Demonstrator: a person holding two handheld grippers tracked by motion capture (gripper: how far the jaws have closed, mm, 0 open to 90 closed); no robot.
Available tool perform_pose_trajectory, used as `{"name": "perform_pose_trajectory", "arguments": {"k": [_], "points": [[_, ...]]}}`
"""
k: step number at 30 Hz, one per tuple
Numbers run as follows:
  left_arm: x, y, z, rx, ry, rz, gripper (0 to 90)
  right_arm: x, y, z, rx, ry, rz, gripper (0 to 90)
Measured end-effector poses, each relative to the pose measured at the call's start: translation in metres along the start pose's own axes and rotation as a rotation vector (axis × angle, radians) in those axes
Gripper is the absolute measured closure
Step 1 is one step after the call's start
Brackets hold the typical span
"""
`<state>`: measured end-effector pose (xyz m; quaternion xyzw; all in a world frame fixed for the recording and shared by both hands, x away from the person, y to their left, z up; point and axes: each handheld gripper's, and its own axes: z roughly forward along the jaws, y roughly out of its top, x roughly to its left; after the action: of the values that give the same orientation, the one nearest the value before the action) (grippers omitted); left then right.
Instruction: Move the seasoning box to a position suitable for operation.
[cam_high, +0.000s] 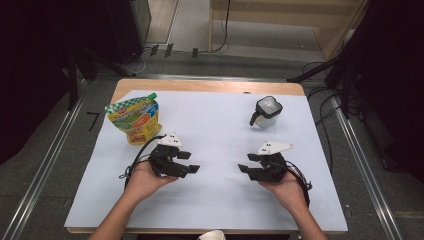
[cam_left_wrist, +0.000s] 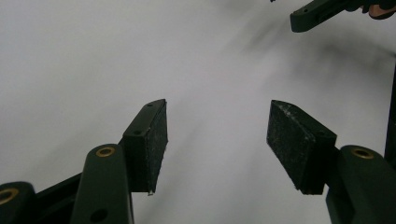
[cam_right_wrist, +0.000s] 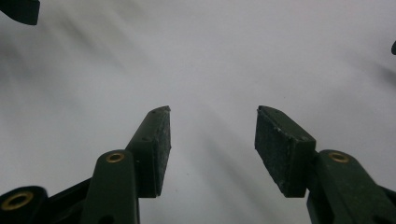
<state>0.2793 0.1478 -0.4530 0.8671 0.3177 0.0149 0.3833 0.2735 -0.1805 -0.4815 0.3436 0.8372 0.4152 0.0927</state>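
A person's two hands rest on a white sheet (cam_high: 215, 130) that covers the table. My left gripper (cam_high: 191, 162) lies at the left, jaws pointing right, open with nothing between them (cam_left_wrist: 217, 116). My right gripper (cam_high: 246, 163) lies at the right, jaws pointing left toward the other, open and empty too (cam_right_wrist: 212, 114). A green and yellow stand-up pouch (cam_high: 135, 119) with a green cap stands behind the left hand. A small clear jug (cam_high: 265, 112) with a black lid and handle stands behind the right hand. A jaw of the other gripper (cam_left_wrist: 317, 14) shows far off in the left gripper view.
The table's wooden edge (cam_high: 200, 85) shows past the sheet at the back. Metal rails (cam_high: 45, 165) run along both sides of the table. Cables and stand legs (cam_high: 325, 70) lie on the floor beyond. A white cup rim (cam_high: 212, 235) shows at the near edge.
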Motion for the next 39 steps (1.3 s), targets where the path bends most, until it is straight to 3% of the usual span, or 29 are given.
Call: {"name": "perform_pose_trajectory", "arguments": {"k": [39], "points": [[-0.0005, 0.0049, -0.0012, 0.002, -0.018, 0.009, 38.6, -0.0024, -0.0013, -0.0081, 0.013, -0.021, -0.003, 45.1]]}}
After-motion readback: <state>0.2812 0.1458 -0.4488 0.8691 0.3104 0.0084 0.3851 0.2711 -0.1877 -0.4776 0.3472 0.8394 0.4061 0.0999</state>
